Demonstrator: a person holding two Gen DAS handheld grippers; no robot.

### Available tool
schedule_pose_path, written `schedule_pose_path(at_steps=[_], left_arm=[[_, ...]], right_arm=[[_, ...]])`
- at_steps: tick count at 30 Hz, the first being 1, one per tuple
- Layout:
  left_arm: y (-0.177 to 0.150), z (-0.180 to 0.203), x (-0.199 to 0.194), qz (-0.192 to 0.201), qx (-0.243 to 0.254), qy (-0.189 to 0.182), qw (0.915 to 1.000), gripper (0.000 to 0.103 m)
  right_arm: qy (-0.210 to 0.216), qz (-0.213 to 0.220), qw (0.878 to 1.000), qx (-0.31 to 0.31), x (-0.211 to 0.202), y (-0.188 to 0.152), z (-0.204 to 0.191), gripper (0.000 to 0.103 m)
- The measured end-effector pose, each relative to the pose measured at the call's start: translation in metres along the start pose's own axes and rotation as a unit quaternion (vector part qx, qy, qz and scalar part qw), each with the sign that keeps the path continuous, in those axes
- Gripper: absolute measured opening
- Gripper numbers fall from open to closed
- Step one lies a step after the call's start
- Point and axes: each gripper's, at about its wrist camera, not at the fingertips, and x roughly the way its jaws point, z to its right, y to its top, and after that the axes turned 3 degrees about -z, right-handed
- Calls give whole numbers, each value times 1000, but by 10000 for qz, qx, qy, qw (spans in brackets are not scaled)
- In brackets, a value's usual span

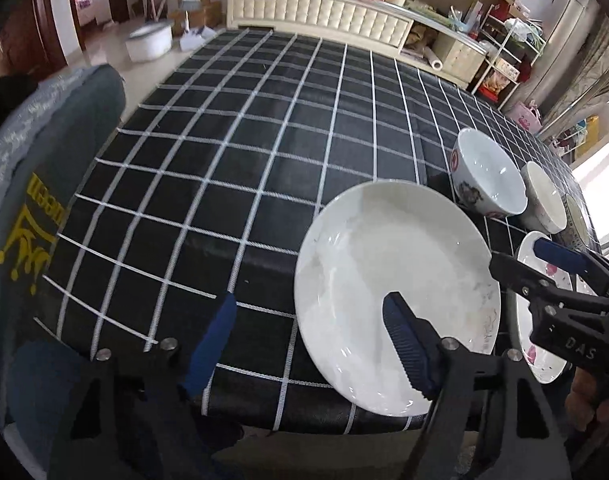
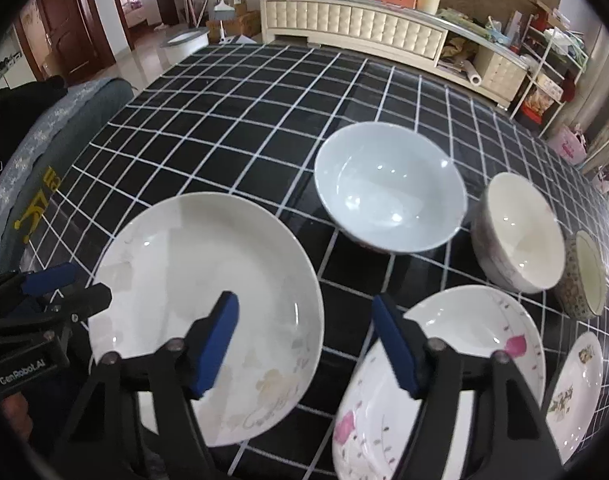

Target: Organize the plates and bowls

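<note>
Black checked tablecloth (image 2: 240, 120); cluttered cream sideboard (image 2: 352, 20) behind.

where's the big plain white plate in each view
Left wrist view: the big white plate lies lower right of centre, at the table's near edge, with one finger of the left claw over it.
Right wrist view: the same plate lies lower left, partly behind one finger of the right claw.
Shared landmark: the large white bowl just beyond the plate, to its right.
</note>
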Motion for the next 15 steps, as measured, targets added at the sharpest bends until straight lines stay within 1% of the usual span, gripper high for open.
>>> schedule_pose_path(at_steps=[1,2,3,4,5,6,7,11,13,15], left_arm=[[1,-1,4,-64,-13,13,10000,60],[1,-1,9,-98,-4,35,9999,57],[1,-1,13,-146,9,78,9999,52],[2,0,17,-205,26,124,9997,45],[2,-1,20,-254,32,154,9996,40],[3,-1,25,-299,25,179,9994,31],[2,-1,29,-357,14,188,9992,28],[1,-3,37,-481,-17,174,9987,27],[1,-1,39,-462,-5,146,9988,24],[0,2,41,-470,-18,95,9988,23]], right_arm=[[17,-51,10000,6,4,0,0,65],[29,-87,10000,13,8,1,0,61],[38,-127,9999,21,11,0,0,59],[9,-169,9999,25,14,0,0,59],[-32,-197,9998,15,16,-1,0,56],[-95,-235,9997,9,19,-1,0,54],[-137,-271,9995,24,22,-2,2,54],[-61,-389,9992,97,27,-6,5,44],[-34,-350,9994,68,28,-8,4,42],[-4,-308,9995,69,27,-9,2,33]])
